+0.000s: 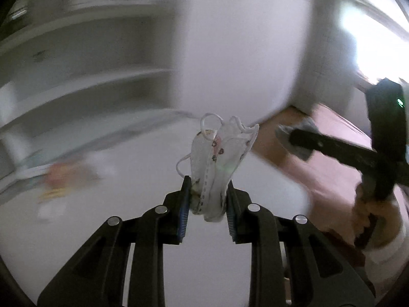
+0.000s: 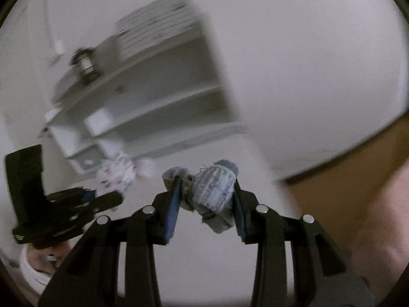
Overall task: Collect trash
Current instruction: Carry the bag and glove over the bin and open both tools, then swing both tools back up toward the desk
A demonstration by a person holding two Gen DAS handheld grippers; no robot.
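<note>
Up close, the left gripper [image 1: 207,192] clamps a crumpled white face mask [image 1: 219,163] printed with small flowers, its ear loops curling above the fingers. Likewise, the right gripper [image 2: 206,194] pinches a balled grey-blue rag [image 2: 213,188] between its blue pads [image 2: 171,215]. Both pieces of trash are held in the air over a white surface [image 1: 127,204]. Beyond, each view catches the other gripper off to the side, a brown floor [image 2: 345,192], and a blurred white shelf unit [image 2: 158,89] against the wall.
</note>
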